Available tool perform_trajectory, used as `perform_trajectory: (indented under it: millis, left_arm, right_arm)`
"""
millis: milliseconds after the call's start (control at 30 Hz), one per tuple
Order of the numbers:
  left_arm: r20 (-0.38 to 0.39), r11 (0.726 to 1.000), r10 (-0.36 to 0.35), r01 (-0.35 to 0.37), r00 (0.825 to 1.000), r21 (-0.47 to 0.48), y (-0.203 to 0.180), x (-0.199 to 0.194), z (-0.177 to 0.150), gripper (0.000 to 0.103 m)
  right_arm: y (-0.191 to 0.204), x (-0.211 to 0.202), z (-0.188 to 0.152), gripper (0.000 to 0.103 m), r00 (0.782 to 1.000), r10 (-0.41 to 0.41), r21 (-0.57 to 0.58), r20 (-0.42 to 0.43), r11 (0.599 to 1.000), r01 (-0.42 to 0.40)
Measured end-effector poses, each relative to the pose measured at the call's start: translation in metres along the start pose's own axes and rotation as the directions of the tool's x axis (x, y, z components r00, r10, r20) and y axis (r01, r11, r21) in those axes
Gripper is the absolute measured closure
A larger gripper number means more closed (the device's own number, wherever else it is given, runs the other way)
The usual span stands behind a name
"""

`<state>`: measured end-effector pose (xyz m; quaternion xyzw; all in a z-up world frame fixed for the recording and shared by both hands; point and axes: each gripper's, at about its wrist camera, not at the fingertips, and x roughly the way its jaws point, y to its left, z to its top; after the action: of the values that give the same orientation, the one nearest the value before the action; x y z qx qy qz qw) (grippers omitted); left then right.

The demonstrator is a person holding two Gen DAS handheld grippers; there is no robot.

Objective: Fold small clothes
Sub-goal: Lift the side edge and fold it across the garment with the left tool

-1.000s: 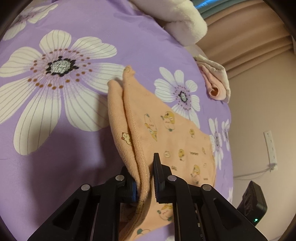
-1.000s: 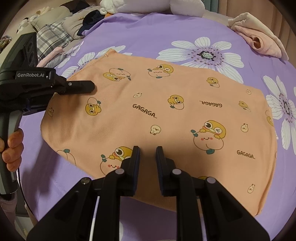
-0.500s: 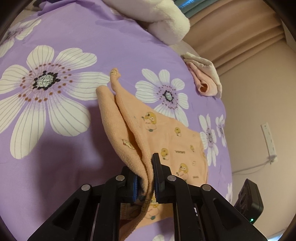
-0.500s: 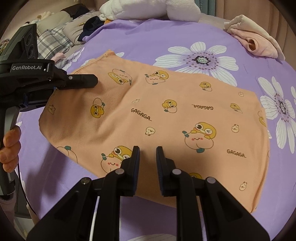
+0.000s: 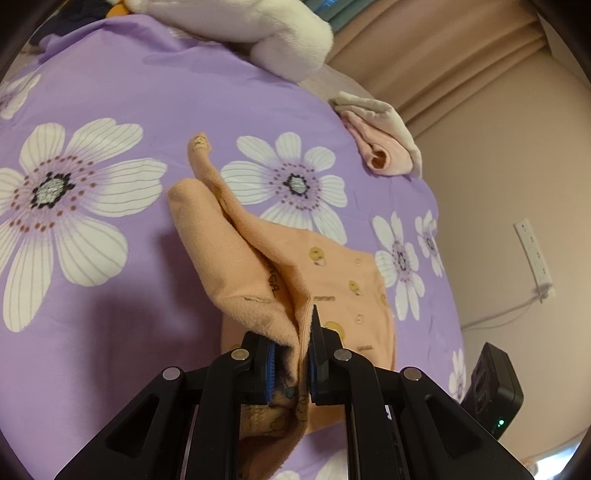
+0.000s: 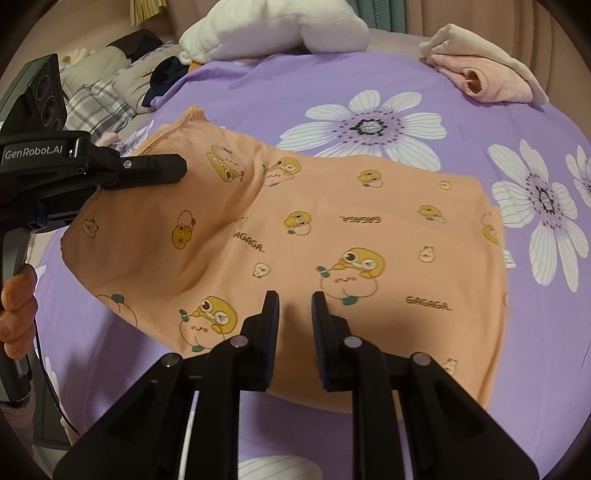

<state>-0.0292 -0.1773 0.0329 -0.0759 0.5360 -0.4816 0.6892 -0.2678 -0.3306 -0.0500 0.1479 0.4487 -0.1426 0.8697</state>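
An orange garment (image 6: 369, 236) printed with cartoon frogs and "GAGAGA" lies spread on the purple flowered bedspread (image 6: 295, 85). My left gripper (image 5: 291, 332) is shut on the garment's (image 5: 236, 251) left edge and holds it lifted, so the cloth rises in a fold there. The right wrist view shows that gripper (image 6: 181, 168) side-on at the left, with a hand (image 6: 18, 306) on its handle. My right gripper (image 6: 295, 297) hovers over the garment's near edge. Its jaws stand a little apart, and I see no cloth pinched between them.
A folded pink and cream garment (image 6: 484, 70) lies at the bed's far right. A white plush pillow (image 6: 280, 26) sits at the head. Plaid and dark clothes (image 6: 107, 96) are piled at the far left. A wall with a socket (image 5: 533, 254) is past the bed's right side.
My left gripper has risen and carried the garment's left edge inward, so the flat cloth now buckles into a raised fold. My right gripper has shifted slightly, its jaws unchanged.
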Motion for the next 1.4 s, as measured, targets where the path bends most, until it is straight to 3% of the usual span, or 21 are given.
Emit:
perform_trajectory:
  millis: [500,667,833,867,1000,1167,1300,1367,1400]
  left_arm:
    - [-0.036,0.997,-0.003,0.005,0.999,0.075,-0.042,0.021,-0.002,0.093]
    - [-0.082,0.995,0.012,-0.004,0.997,0.103,-0.054,0.045,-0.01,0.093]
    - [-0.128,0.994,0.001,0.014,0.992,0.111,-0.064,0.068,-0.019,0.093]
    - [-0.135,0.993,0.011,0.005,0.991,0.116,-0.065,0.072,-0.02,0.093]
    - [-0.172,0.994,-0.009,0.027,0.985,0.107,-0.066,0.077,-0.026,0.093]
    - [-0.133,0.994,-0.026,0.04,0.991,0.101,-0.058,0.053,-0.024,0.093]
    - [-0.102,0.995,0.013,-0.003,0.995,0.099,-0.04,0.031,-0.025,0.092]
    - [-0.09,0.995,0.037,-0.028,0.995,0.096,-0.031,0.024,-0.027,0.08]
    - [-0.084,0.995,0.045,-0.037,0.995,0.092,-0.027,0.021,-0.028,0.069]
  right_arm:
    - [-0.033,-0.014,-0.004,0.084,0.999,-0.001,0.071,0.037,0.997,-0.001]
    - [-0.06,-0.012,-0.009,0.083,0.999,0.019,0.171,0.035,0.985,-0.025]
    - [-0.097,-0.006,-0.016,0.081,0.992,0.115,0.34,0.047,0.932,-0.124]
    - [-0.104,-0.004,-0.018,0.077,0.988,0.145,0.377,0.058,0.913,-0.156]
    - [-0.121,-0.001,-0.023,0.063,0.96,0.257,0.488,0.111,0.828,-0.278]
    - [-0.118,0.007,-0.02,0.052,0.914,0.375,0.532,0.151,0.749,-0.395]
    - [-0.108,0.026,-0.01,0.05,0.905,0.408,0.547,0.123,0.733,-0.404]
    - [-0.105,0.031,-0.005,0.049,0.905,0.411,0.54,0.111,0.739,-0.401]
    - [-0.102,0.033,0.0,0.049,0.91,0.402,0.534,0.101,0.75,-0.391]
